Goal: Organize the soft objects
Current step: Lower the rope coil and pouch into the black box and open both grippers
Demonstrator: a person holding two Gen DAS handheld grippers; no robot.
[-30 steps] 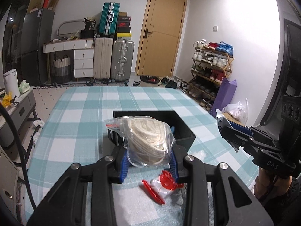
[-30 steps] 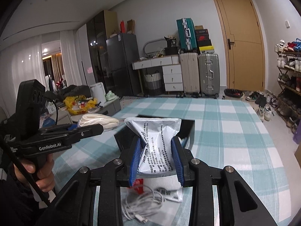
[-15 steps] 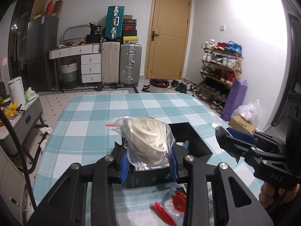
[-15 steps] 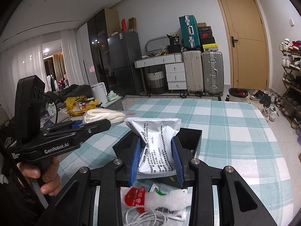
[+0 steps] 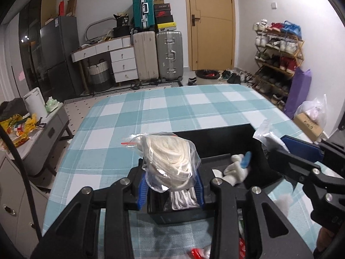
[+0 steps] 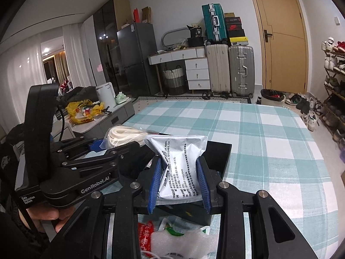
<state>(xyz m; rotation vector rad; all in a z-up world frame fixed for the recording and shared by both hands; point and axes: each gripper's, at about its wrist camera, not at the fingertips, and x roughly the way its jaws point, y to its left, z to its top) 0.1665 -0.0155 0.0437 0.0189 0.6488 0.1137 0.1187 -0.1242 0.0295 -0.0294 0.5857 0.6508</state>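
My left gripper (image 5: 171,191) is shut on a clear bag of white rope (image 5: 169,161) and holds it over the near left part of the black box (image 5: 217,133). Inside the box lie a white soft item with a blue piece (image 5: 236,168) and a white bundle (image 5: 183,198). My right gripper (image 6: 179,184) is shut on a white printed pouch (image 6: 179,164) above the box's (image 6: 217,157) near edge. The left gripper (image 6: 101,151) and rope bag (image 6: 123,135) show in the right wrist view. The right gripper (image 5: 286,149) shows at right in the left wrist view.
The box stands on a table with a teal checked cloth (image 5: 172,108). Near the front edge lie a red-and-white packet (image 6: 146,235), white foam wrap (image 6: 189,243) and a white cable. A grey side cabinet (image 5: 43,133) stands left of the table, a shoe rack (image 5: 278,58) right.
Both grippers have moved forward with their loads. The rope bag and the pouch now hang over the black box, and the loose items on the cloth have slid back below them.
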